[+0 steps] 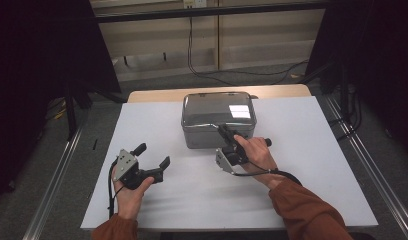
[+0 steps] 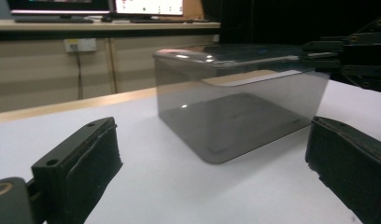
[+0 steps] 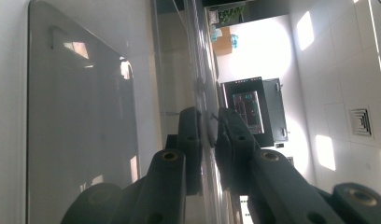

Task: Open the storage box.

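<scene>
At mid-table sits the box (image 1: 218, 119), long axis running across. The right gripper (image 1: 226, 134) pinches its lid's near edge, jaws pressed together on the thin rim. Well apart, down-left, the left gripper (image 1: 152, 156) hovers spread, box ahead-right.

White table top (image 1: 312, 165), black cables (image 1: 212, 70) on floor, monitors (image 2: 146, 6) on bench
</scene>
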A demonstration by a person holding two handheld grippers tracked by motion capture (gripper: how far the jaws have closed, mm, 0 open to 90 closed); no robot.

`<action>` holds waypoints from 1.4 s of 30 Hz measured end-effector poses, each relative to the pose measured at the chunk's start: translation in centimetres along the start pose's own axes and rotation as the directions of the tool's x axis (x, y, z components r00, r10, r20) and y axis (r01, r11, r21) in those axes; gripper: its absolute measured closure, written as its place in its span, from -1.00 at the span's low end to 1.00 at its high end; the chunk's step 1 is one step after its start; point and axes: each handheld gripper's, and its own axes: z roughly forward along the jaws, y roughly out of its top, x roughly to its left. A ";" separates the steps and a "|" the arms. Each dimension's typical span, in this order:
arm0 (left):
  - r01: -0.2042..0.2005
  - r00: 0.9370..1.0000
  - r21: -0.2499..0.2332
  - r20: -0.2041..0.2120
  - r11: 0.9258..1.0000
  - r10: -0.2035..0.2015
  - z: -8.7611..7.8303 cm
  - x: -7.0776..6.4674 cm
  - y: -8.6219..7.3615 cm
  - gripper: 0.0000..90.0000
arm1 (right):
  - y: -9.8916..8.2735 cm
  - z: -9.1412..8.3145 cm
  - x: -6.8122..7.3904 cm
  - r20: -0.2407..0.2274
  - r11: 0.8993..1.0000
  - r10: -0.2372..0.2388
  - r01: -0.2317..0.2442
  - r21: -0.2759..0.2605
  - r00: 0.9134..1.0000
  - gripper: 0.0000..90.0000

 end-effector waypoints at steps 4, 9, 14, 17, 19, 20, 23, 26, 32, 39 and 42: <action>-0.011 1.000 -0.001 0.027 1.000 0.011 0.6 -0.3 0.4 -0.96 | 0.0 0.0 -0.2 0.000 1.000 0.006 -0.006 -0.003 1.000 0.80; -0.029 0.999 -0.003 0.042 1.000 0.029 1.2 -0.6 0.7 -0.97 | 0.0 0.0 -0.4 0.002 1.000 0.012 -0.012 -0.004 1.000 0.80; -0.027 0.999 -0.027 0.028 0.999 0.027 1.7 -0.4 1.0 -0.94 | 0.0 0.0 -0.5 0.004 1.000 0.022 -0.022 -0.002 1.000 0.80; -0.021 1.000 -0.032 0.016 0.999 0.022 2.1 -0.2 1.2 -0.95 | 0.0 0.1 -0.7 0.002 1.000 0.019 -0.019 -0.007 1.000 0.80; -0.014 1.000 -0.027 0.015 1.000 0.014 2.5 -0.1 1.3 -0.95 | 0.0 0.1 -0.7 0.002 1.000 0.023 -0.023 -0.008 1.000 0.81; -0.014 1.000 -0.028 0.017 1.000 0.015 2.7 0.0 1.3 -0.95 | 0.0 0.0 -0.7 0.002 1.000 0.025 -0.025 -0.005 1.000 0.81; -0.009 0.999 -0.017 0.032 1.000 0.010 3.3 0.0 1.2 -0.95 | 0.0 0.0 -0.8 0.002 1.000 0.027 -0.027 -0.005 1.000 0.81; -0.010 0.999 -0.010 0.037 1.000 0.010 3.8 0.2 1.2 -0.96 | 0.0 0.0 -0.9 0.002 1.000 0.026 -0.026 -0.007 1.000 0.81; -0.043 0.998 -0.016 0.039 0.999 0.044 4.7 0.2 1.7 -0.96 | 0.0 0.1 -1.2 0.006 0.999 0.031 -0.031 -0.011 0.999 0.81; -0.051 0.997 -0.024 0.056 0.998 0.052 6.1 0.1 1.9 -0.93 | 0.0 0.1 -1.6 0.008 0.999 0.036 -0.036 -0.016 0.999 0.81; -0.053 0.997 -0.031 0.058 0.998 0.054 6.7 0.2 2.0 -0.93 | 0.0 0.1 -1.7 0.003 0.999 0.034 -0.034 -0.016 0.999 0.82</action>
